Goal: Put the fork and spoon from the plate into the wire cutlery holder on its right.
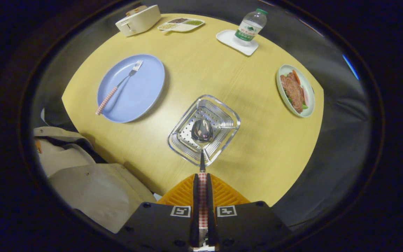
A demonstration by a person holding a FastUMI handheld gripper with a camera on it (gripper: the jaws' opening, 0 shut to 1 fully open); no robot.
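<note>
- Well to the left of the square wire cutlery holder (204,130) we see the round pale-blue plate (131,88), and on it the steel fork with a red-and-white checked handle (119,85), lying slantwise with its tines pointing away from us; we judge it waits there as the second item to move.
- The wire cutlery holder stands on the round yellow wooden table (201,70), just ahead of the fingers, its open top facing up to us so cutlery can drop in from above.
- Over the holder hangs the steel spoon with a checked handle (202,130), bowl down at its opening; we take it to be held upright for a straight drop.
- The gripper (202,196) is clenched on the spoon's handle, both fingers pressing it, with no gap beyond the handle's width.
</note>
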